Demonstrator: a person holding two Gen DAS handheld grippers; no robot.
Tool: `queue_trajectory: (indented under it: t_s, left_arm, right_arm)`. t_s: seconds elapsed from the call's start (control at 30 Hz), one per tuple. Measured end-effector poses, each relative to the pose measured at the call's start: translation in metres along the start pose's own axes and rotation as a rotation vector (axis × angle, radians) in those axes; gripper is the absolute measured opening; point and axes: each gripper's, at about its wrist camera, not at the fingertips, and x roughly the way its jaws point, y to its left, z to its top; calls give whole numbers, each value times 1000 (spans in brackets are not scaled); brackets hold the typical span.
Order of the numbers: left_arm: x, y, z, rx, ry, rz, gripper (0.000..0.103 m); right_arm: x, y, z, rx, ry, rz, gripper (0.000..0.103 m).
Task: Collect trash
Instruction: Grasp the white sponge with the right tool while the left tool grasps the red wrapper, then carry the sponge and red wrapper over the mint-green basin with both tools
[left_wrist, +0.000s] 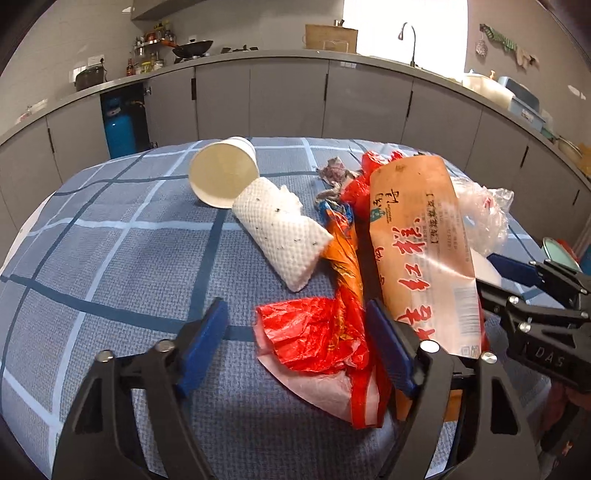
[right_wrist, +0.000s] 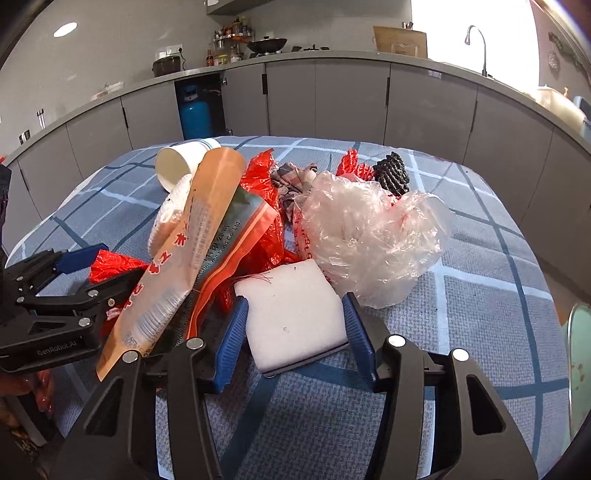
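Note:
A heap of trash lies on a blue checked tablecloth (left_wrist: 110, 258). My left gripper (left_wrist: 297, 343) is open and straddles a crumpled red plastic bag (left_wrist: 314, 332); its left pad stands clear of the bag. A long orange snack wrapper (left_wrist: 417, 240) leans across its right finger. Beyond lie a rolled paper towel (left_wrist: 284, 229) and a tipped paper cup (left_wrist: 221, 173). My right gripper (right_wrist: 295, 332) has both blue pads against a white foam block (right_wrist: 291, 314). A clear plastic bag (right_wrist: 369, 229) sits just behind the block, and the orange wrapper (right_wrist: 199, 236) rises at its left.
A checked cloth scrap (right_wrist: 291, 181), red netting (right_wrist: 351, 164) and black netting (right_wrist: 391, 173) lie at the back of the heap. A pale green object (right_wrist: 580, 350) stands at the table's right edge. Grey kitchen cabinets (left_wrist: 288, 96) run behind the table.

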Motion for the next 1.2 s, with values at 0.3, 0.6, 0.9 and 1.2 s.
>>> queue_trajectory:
  t_s: [0.3,0.6,0.9,1.2]
  left_arm:
    - [1,-6,-5,33,2,-17,28]
    - [-19,-6,-13,-22,-71,16,19]
    - [-47,-24,-14,-62,-168,-2,18]
    - [-70,-61,3,-21,-254,-21,18]
  right_arm:
    - [-9,-9,-3,41,-27,23,51]
    - [-31,-22,-14,82,-80,10,51]
    - [-61,-47,-17,128,-142,-15,51]
    - [-87,-70,-22,159,-195,-66,51]
